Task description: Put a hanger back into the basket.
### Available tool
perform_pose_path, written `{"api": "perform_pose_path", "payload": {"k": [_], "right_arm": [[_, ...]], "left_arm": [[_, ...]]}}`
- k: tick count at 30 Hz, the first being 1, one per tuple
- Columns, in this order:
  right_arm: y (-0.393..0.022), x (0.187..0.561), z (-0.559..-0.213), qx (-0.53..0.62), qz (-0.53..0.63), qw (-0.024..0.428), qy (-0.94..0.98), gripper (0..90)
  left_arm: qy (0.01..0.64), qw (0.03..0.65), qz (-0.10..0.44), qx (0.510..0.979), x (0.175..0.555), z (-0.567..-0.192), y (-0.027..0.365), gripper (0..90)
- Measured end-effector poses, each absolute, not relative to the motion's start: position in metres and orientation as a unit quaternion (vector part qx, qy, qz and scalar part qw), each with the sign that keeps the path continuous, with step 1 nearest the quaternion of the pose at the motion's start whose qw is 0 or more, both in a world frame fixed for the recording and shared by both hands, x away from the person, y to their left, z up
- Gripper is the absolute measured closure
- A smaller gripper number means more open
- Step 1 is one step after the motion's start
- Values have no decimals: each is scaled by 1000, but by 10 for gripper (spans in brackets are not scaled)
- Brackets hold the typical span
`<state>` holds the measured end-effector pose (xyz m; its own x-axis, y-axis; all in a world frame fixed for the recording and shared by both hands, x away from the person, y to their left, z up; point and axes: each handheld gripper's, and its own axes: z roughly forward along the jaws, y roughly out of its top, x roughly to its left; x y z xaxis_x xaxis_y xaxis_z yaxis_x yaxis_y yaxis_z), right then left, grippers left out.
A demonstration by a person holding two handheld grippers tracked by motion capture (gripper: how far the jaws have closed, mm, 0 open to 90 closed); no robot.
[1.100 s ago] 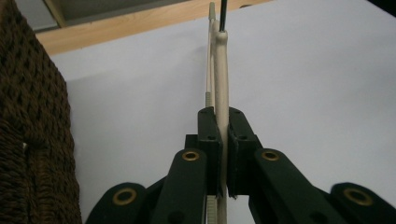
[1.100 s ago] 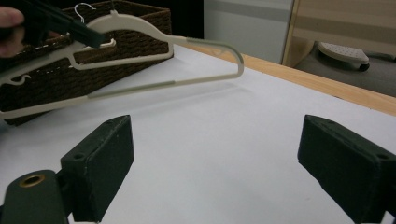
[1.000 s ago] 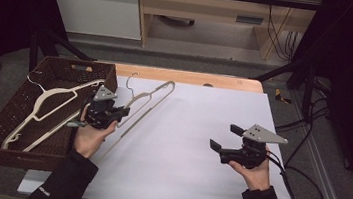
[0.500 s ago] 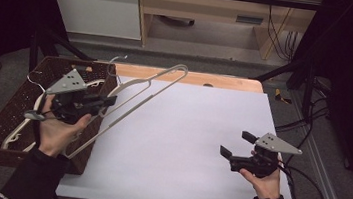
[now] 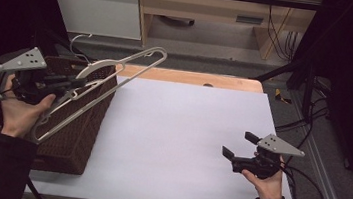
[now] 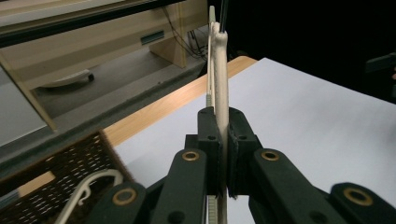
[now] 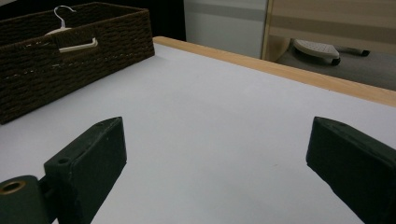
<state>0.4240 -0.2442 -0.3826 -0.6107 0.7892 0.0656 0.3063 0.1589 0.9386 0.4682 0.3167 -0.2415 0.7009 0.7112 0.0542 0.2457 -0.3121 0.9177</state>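
Note:
A cream hanger (image 5: 117, 67) hangs tilted in the air over the brown wicker basket (image 5: 80, 134) at the table's left, its metal hook pointing away. My left gripper (image 5: 78, 84) is shut on its bar; in the left gripper view the pads (image 6: 208, 135) pinch the hanger (image 6: 220, 70) edge-on. My right gripper (image 5: 239, 144) rests low over the white table top (image 5: 176, 129) at the front right. Its jaws have just been opening and stand wide, with nothing between them (image 7: 219, 140).
Another white hanger (image 7: 70, 39) lies in the basket (image 7: 70, 70), and its hook (image 6: 88, 186) shows in the left gripper view. A wooden strip (image 5: 192, 77) edges the table's far side. Cables (image 5: 300, 189) trail off the right edge.
My left hand has lifted the hanger off the table, up and to the left, until it is over the basket. The right hand has hardly moved.

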Motion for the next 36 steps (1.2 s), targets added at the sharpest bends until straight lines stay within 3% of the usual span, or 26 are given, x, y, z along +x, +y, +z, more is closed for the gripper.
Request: {"api": "perform_pose_path", "payload": {"k": [27,36], "right_arm": [[-242,427,-384,378,525,227,728,56],[-243,427,-383,374,527,228,729,46]], "left_arm": [[372,467,222,771,501,-281,428,861],[400,446,214,771,500,-301,448,861]]}}
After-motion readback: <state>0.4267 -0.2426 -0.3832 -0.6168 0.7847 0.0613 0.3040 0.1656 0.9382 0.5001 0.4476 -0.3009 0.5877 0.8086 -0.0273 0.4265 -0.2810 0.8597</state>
